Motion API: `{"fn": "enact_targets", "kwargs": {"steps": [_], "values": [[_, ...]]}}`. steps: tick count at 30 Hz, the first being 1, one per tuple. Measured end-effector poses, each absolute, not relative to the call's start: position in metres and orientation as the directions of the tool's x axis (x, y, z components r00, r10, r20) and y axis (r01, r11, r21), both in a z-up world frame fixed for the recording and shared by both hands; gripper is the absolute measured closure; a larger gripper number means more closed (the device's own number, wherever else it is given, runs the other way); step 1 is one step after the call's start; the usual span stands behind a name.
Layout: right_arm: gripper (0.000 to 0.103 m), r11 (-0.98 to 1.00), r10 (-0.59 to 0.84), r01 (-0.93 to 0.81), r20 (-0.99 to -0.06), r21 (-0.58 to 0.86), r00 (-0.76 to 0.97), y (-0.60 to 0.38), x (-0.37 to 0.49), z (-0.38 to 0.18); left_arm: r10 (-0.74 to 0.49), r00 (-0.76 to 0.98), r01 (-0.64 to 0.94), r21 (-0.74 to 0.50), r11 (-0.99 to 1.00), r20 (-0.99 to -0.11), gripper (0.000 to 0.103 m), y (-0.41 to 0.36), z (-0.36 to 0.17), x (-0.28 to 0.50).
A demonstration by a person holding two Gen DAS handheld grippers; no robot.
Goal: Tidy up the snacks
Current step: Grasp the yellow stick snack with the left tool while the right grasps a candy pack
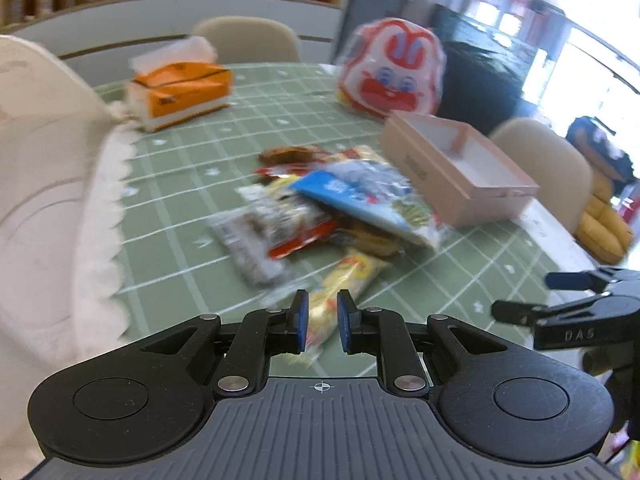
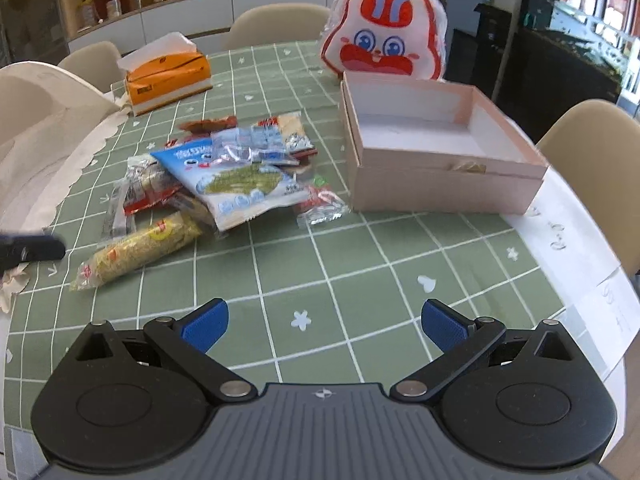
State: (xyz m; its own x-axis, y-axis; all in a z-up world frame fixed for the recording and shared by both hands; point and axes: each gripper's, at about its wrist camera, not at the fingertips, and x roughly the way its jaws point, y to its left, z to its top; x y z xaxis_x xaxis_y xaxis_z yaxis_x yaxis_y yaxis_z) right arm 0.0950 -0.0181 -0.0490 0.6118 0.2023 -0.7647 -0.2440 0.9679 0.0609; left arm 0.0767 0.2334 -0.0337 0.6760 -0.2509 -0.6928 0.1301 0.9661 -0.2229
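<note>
A pile of snack packets (image 2: 224, 168) lies on the green checked tablecloth (image 2: 360, 264), with a blue-and-white packet (image 2: 244, 184) on top. Nearest me lies a yellow roll-shaped snack (image 2: 144, 250). An open, empty pink box (image 2: 440, 184) stands right of the pile. My left gripper (image 1: 323, 320) hovers over the near end of the yellow snack (image 1: 352, 276); its jaws are nearly together and grip nothing. In the right wrist view its black tip (image 2: 40, 246) shows just left of the roll, apart from it. My right gripper (image 2: 324, 320) is open over bare cloth.
An orange tissue box (image 2: 168, 80) stands at the far left of the table. A red-and-white rabbit-face bag (image 2: 384, 40) stands behind the pink box. Beige chairs (image 2: 280, 24) ring the table. A white lace cloth (image 1: 60, 200) hangs at the left edge.
</note>
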Motion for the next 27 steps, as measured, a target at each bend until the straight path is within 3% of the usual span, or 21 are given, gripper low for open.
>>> {"fn": "enact_targets", "kwargs": {"steps": [3,10,13,17,21,27], "values": [[0.0,0.965,0.233,-0.241,-0.773,0.106,0.59,-0.024,0.097,-0.057,-0.297,0.614,0.201,-0.219,0.955,-0.732,0.085,0.225,-0.037,0.097],[0.0,0.958,0.274,-0.226,-0.794,0.177,0.543,-0.04,0.106,-0.078,-0.144,0.571,0.329,0.065,0.942,-0.808,0.084,0.189,-0.044,0.126],[0.0,0.951,0.306,-0.208,-0.79,0.229,0.531,-0.047,0.109,-0.084,-0.178,0.507,0.377,0.032,0.926,-0.844,0.084,0.186,-0.051,0.136],[0.0,0.946,0.317,-0.23,-0.79,0.227,0.524,-0.047,0.109,-0.085,-0.201,0.478,0.414,0.017,0.91,-0.855,0.066,0.179,-0.055,0.14],[0.0,0.942,0.323,-0.255,-0.802,0.22,0.503,-0.046,0.111,-0.084,-0.145,0.486,0.368,0.052,0.928,-0.862,0.066,0.178,-0.061,0.151],[0.0,0.939,0.305,-0.292,-0.832,0.182,0.463,-0.04,0.116,-0.082,-0.187,0.455,0.298,-0.049,0.953,-0.871,0.061,0.19,-0.072,0.162]]}}
